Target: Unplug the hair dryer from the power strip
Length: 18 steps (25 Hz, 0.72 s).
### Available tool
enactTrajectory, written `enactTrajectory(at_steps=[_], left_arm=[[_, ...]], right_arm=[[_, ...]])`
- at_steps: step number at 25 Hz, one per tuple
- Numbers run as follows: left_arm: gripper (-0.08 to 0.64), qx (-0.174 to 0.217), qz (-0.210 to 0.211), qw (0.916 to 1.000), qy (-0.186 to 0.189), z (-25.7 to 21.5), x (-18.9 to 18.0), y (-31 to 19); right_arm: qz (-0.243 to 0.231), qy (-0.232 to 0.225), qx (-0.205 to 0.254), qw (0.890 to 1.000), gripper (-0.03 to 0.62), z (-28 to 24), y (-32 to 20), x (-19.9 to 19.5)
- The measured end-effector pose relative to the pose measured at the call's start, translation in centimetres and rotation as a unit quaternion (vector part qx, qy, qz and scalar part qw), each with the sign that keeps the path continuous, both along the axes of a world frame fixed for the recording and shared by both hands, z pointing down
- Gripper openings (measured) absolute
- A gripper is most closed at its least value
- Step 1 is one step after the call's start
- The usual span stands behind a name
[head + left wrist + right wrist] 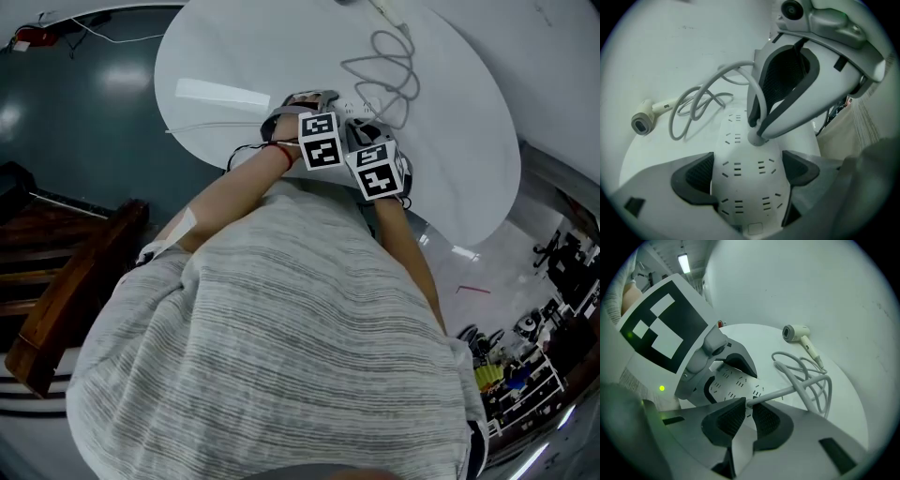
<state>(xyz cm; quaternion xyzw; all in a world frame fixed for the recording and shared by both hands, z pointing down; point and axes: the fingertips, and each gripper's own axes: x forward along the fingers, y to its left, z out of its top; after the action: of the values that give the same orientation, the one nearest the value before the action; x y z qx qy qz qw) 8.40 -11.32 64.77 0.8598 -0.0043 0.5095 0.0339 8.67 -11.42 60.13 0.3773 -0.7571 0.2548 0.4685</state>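
A white power strip (740,206) lies on the round white table (234,66). My left gripper (747,160) is shut on it, one dark pad pressed to each long side. The hair dryer's plug (757,137) sits in a socket near the strip's middle. My right gripper (746,404) reaches down from the upper right and is shut on that plug, with the grey cord (811,376) running out between its fingertips. The cord lies in loose loops and ends at the white hair dryer (643,121) on its side farther back. In the head view both grippers stand close together at the table's near edge.
The person's grey striped shirt fills the lower head view. A dark wooden bench (56,309) stands on the floor at the left. A second thin cable (216,127) runs across the table's left part. Shelves with small items (525,375) stand at the lower right.
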Motion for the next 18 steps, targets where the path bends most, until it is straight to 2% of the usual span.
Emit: enactTrajectory(at_steps=[18], left_arm=[[0.454,-0.010,0.016,0.9998,-0.004,0.13,0.44,0.81]], right_arm=[[0.014,0.004,-0.021,1.000,0.052,-0.30,0.79,0.55]])
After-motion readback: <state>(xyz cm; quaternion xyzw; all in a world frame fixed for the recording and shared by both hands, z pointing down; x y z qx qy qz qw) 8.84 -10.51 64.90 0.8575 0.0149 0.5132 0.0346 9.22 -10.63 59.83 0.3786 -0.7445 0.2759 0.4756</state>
